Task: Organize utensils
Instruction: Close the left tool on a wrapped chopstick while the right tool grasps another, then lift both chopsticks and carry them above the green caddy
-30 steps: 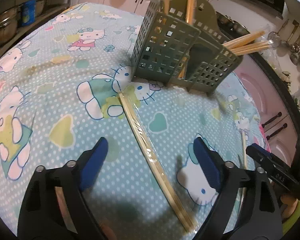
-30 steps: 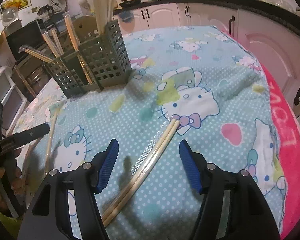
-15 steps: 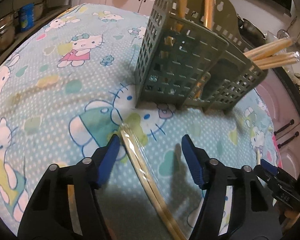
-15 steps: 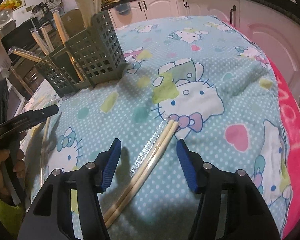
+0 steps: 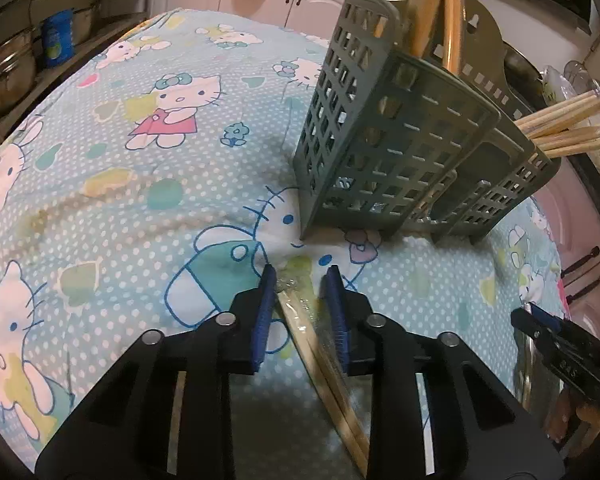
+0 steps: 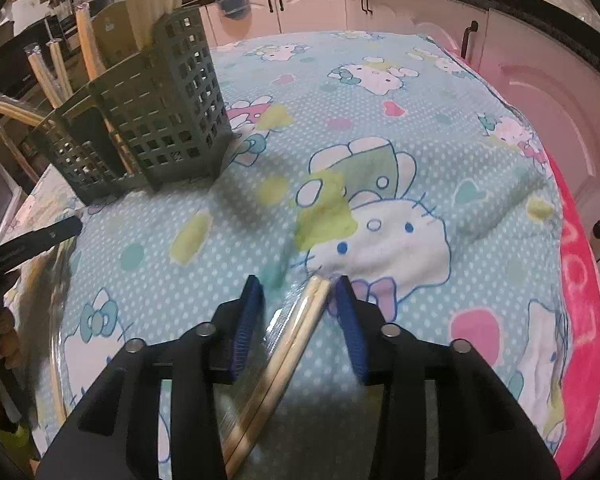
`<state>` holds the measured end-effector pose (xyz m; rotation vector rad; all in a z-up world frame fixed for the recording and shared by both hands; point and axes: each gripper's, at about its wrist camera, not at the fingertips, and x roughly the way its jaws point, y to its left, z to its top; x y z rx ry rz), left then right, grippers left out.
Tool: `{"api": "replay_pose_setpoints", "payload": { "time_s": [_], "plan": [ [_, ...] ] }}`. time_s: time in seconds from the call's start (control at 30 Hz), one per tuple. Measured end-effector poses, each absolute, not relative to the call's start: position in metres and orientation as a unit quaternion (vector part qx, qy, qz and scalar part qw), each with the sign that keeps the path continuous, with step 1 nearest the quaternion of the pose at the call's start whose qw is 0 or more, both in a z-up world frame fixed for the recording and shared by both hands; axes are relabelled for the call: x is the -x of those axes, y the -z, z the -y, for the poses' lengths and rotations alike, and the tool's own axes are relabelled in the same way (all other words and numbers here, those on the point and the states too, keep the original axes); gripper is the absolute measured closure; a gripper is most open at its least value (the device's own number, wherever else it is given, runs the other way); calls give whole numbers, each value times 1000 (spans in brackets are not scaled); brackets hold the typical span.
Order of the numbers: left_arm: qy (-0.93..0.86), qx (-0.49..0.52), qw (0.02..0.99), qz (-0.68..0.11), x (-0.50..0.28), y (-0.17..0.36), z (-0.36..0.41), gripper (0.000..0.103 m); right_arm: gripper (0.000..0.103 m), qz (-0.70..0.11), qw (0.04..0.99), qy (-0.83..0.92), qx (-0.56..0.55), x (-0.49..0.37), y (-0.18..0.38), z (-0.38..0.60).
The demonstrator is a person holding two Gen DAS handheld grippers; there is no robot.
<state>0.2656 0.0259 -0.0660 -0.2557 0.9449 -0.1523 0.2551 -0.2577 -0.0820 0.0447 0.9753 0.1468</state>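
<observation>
A plastic-wrapped pair of wooden chopsticks (image 5: 312, 344) lies on the cartoon-cat cloth. Its far end sits between the blue pads of my left gripper (image 5: 300, 272). The jaws are closing; the left pad is at the wrapper and a gap shows on the right. A second wrapped pair (image 6: 296, 344) lies between the pads of my right gripper (image 6: 298, 280), which are also closing, with a gap on the left. The grey-green lattice holder (image 5: 380, 152) (image 6: 160, 120) stands just beyond and holds several chopsticks upright and slanted.
The table wears a pale blue printed cloth (image 5: 140, 200) with a pink border (image 6: 580, 280) on the right side. One of the right gripper's black fingers (image 5: 548, 328) shows at the left wrist view's right edge. Pink kitchen cabinets (image 6: 420, 12) ring the table.
Both grippers slid forward along their chopstick pairs to the far ends, and both sets of jaws narrowed around them. The holder now looms closer in the left wrist view.
</observation>
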Motion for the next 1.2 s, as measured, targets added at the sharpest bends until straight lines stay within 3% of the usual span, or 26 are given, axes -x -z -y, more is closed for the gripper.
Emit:
{"api": "replay_pose_setpoints", "payload": {
  "time_s": [0.17,0.3,1.2],
  "plan": [
    [81,136,876,-455,-266,65,-34,96,87,-463,884,-68,-7,-265,80,253],
    [97,146,877,-447,-259,56,-36,100,91,-462,883,-82,-25,-271,74,253],
    [182,123,926,-305,-208,-80,-13,100,92,-319,923,-213,-36,-216,-61,211]
  ]
}}
